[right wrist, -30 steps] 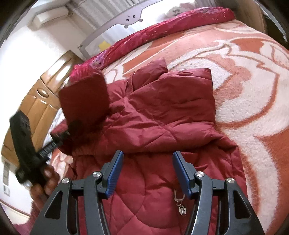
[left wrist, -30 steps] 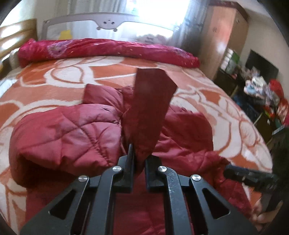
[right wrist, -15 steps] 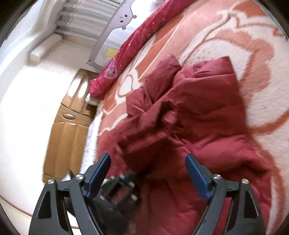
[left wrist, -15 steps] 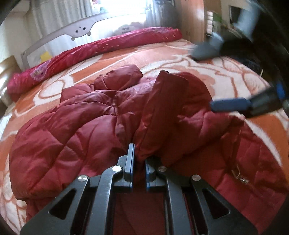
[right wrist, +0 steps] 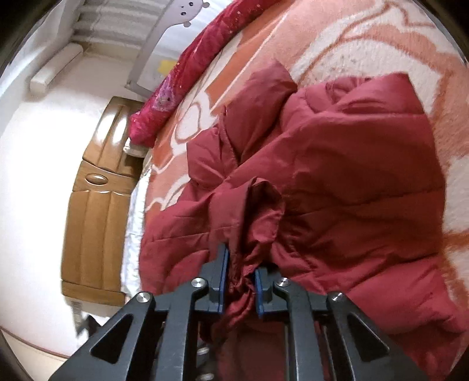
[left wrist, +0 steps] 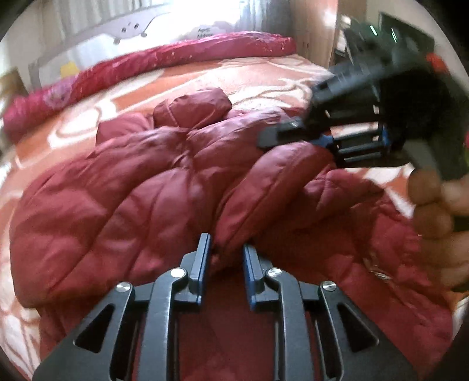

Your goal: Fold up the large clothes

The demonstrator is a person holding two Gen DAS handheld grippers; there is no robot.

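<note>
We see the bed (left wrist: 263, 73) first, covered by an orange and white patterned blanket (right wrist: 366, 38), with a rolled magenta quilt (left wrist: 176, 58) lying along its far edge beside a grey rail (left wrist: 132, 26). A wooden headboard (right wrist: 96, 205) stands against the pale wall at the side of the bed in the right wrist view.

On the blanket lies the dark red quilted jacket (left wrist: 117, 199), spread and rumpled over the middle of the bed, its hood (left wrist: 196, 107) bunched at the far end. One padded sleeve (left wrist: 263, 190) is drawn across the body of the jacket toward the left camera.

Our left hand-held gripper (left wrist: 224, 258) has just been opening: its jaws stand slightly apart, with the end of that sleeve between them, and we cannot tell whether the pads press it.

Our right hand-held gripper (right wrist: 239, 272) has just closed, and its blue pads pinch a gathered fold of the jacket's thin red fabric, which rises crumpled above the jaws. In the left wrist view this gripper (left wrist: 281, 137) appears blurred over the jacket's right side, held by a hand (left wrist: 439, 222) at the frame's edge.

A small metal zipper pull (left wrist: 378, 271) lies on the jacket near that hand.
</note>
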